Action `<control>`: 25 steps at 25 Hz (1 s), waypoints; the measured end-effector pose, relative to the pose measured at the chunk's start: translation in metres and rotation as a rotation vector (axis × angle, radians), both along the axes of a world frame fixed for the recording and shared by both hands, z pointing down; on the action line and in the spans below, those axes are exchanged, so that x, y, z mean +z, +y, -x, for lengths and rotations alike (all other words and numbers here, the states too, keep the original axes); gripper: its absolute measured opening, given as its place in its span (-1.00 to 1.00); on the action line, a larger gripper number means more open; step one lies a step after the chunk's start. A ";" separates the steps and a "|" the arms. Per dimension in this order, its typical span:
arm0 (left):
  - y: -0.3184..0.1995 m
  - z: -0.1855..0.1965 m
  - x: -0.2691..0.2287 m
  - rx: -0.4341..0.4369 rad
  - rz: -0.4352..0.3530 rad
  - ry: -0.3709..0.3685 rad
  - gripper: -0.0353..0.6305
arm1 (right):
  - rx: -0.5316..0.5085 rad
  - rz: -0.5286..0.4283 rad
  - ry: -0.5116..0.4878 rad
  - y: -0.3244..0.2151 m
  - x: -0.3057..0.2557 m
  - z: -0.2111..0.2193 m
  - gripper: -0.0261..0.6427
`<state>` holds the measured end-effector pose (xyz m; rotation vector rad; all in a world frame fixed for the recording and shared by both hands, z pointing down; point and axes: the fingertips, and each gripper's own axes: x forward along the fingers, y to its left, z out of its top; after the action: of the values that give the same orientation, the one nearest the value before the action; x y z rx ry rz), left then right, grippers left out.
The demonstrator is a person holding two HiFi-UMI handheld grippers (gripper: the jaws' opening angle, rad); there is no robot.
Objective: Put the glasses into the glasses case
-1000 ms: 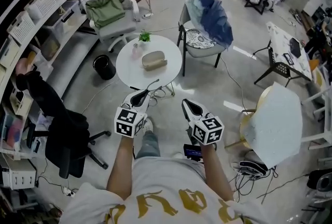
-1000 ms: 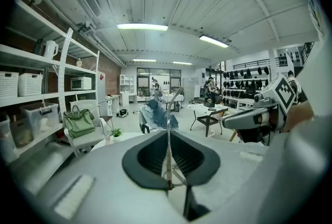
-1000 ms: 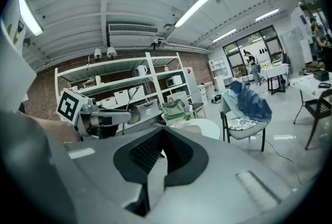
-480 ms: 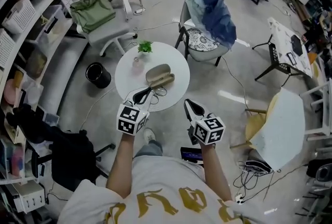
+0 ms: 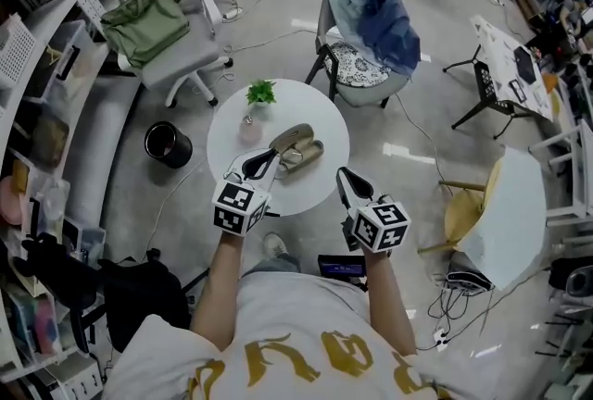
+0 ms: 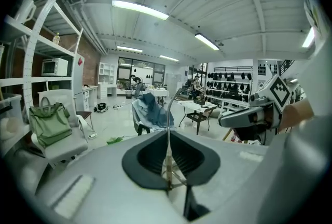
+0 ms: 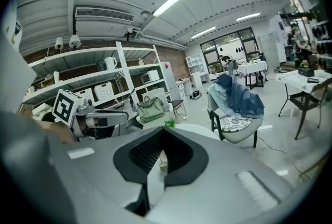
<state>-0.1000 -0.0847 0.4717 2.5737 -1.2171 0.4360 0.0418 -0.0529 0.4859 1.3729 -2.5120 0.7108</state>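
**Closing on the table with the glasses held by one thin arm**

Since a second ago the person has stepped up to the round white table (image 5: 232, 134). Both grippers, then short of its near edge, now reach over it. The open glasses case (image 5: 298, 148) sits near the table's middle, with the left gripper (image 5: 264, 161) just beside its near end.

The left gripper's jaws are clamped on the glasses (image 6: 167, 140). Its own view shows a single slim temple arm pinched between the pads and rising past them, while the lenses cannot be made out there. The right gripper (image 5: 345, 176) has its jaws together with nothing between them. It hangs over the table's near edge, apart from the case.

The weak point looks to be the hold. A pinch on one temple probably lets the frame swing or twist, so it could reach the case askew and catch on the rim. If the temples stay unfolded, the glasses may sit proud of the tray and block the lid. Nothing steadies the case, so a push from the frame could slide it towards the small potted plant (image 5: 262, 93) at the far edge.
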 end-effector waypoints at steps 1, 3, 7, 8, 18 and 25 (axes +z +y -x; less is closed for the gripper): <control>-0.003 0.001 0.000 0.009 -0.002 0.004 -0.83 | 0.005 -0.002 0.002 -0.002 0.000 0.003 -0.85; -0.007 0.002 0.000 0.024 -0.003 0.011 -0.84 | 0.013 -0.002 0.005 -0.006 0.000 0.007 -0.85; -0.011 0.002 0.003 0.035 0.002 0.025 -0.84 | 0.020 0.002 0.008 -0.005 0.000 0.010 -0.85; -0.012 0.001 0.003 0.037 0.003 0.026 -0.84 | 0.022 0.003 0.005 -0.005 0.000 0.009 -0.85; -0.027 -0.001 0.013 0.040 0.019 0.011 -0.84 | 0.011 0.026 -0.022 -0.028 0.015 0.011 -0.85; -0.040 -0.015 0.039 0.081 0.077 -0.026 -0.84 | 0.028 0.061 -0.038 -0.048 0.029 0.000 -0.85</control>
<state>-0.0853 -0.1242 0.5110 2.5655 -1.0854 0.5246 0.0416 -0.1010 0.5147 1.3887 -2.4822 0.8195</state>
